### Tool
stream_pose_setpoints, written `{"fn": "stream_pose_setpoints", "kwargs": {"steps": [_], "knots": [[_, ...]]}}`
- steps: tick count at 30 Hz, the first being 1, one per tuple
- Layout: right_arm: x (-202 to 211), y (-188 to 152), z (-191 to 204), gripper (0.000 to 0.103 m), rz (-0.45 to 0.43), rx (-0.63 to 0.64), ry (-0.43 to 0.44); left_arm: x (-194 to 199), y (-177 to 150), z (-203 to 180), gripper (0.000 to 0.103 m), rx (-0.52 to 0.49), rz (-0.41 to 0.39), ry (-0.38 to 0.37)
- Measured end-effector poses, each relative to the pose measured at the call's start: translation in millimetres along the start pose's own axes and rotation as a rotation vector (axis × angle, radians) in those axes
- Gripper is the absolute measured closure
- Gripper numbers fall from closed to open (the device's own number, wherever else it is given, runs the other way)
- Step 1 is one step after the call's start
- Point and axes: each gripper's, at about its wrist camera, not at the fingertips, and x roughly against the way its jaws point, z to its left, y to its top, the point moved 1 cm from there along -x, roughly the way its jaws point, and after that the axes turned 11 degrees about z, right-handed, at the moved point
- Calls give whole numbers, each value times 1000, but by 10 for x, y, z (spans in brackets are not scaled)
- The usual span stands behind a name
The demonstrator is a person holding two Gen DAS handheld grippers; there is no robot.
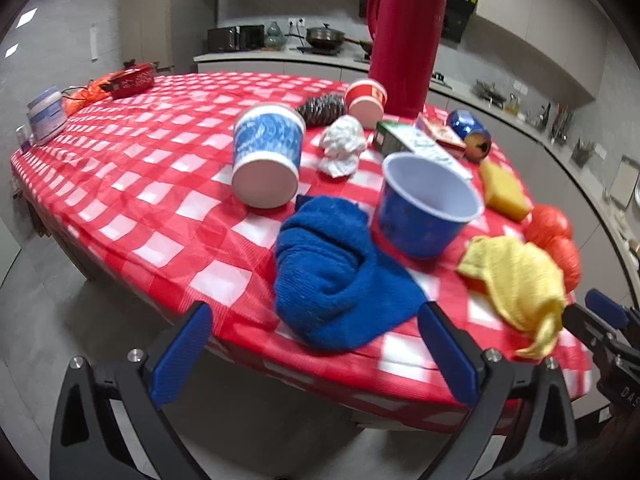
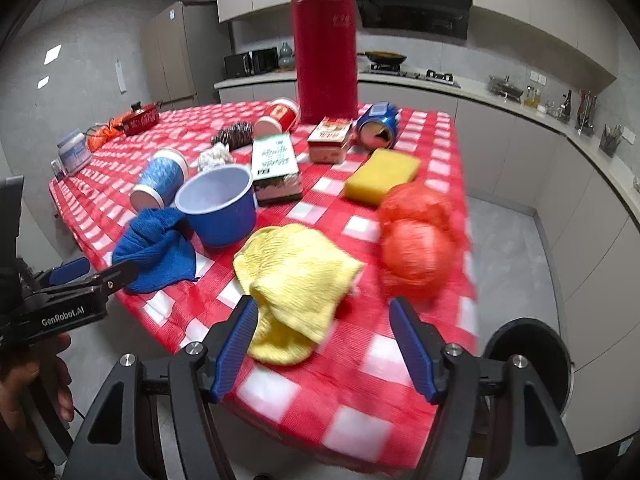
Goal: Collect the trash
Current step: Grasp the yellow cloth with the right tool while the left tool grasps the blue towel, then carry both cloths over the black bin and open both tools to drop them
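**Both grippers open at the near edge of a cluttered table**

Left gripper point(image 1: 316, 354) hangs at the near edge of the table point(image 1: 132, 184), its blue-padded jaws spread wide with nothing between them; the crumpled blue cloth point(image 1: 340, 276) lies just ahead of the gap, untouched. Right gripper point(image 2: 324, 346) is also open and empty, jaws standing apart over the tablecloth, with the near end of the yellow cloth point(image 2: 296, 276) lying just by the left pad. From the right wrist view, a hand point(image 2: 24, 384) can be seen holding the left tool.

The trash is scattered across the red-and-white checked cloth. A blue paper cup point(image 1: 268, 156) lies on its side, bottom facing the camera, and a red paper cup point(image 1: 366, 102) lies tipped over farther back beside a steel scouring ball point(image 1: 322, 109). A wad of crumpled white paper point(image 1: 343, 145) sits between the two cups. A green-and-white carton point(image 2: 276, 168) lies flat behind an upright blue plastic bowl point(image 2: 218, 208), which stands touching the blue cloth. Beside the carton are a small red-and-white box point(image 2: 330, 140) and a blue drinks can point(image 2: 378, 124) on its side. A yellow sponge point(image 2: 382, 176) and an orange plastic bag point(image 2: 416, 240) lie towards the right edge. A tall red thermos point(image 2: 324, 40) stands upright behind everything.

On the floor to the right of the table, a dark round bin point(image 2: 528, 360) stands open.
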Motion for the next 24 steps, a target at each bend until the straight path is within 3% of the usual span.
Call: {"fn": "stream_pose_setpoints", "kwargs": {"steps": [6,8,9,10,13,24], "knots": [[-317,62,79,43,48,-27,-2,-204,54,21,20,-53,31,-22],[-362,71,103,57,57,-30,2,-206,66,1,24,-84,16,-19],[-374,71,119,61,60,-30,6,-218,77,-1,35,-92,12,-21],[-374,67,137,67,58,-30,7,-200,87,0,56,-99,5,-30],[-340,56,184,74,41,-26,11,-187,135,46,69,-96,7,-71],[4,103,192,75,-47,-28,29,214,180,19,72,-102,-86,-46]]}}
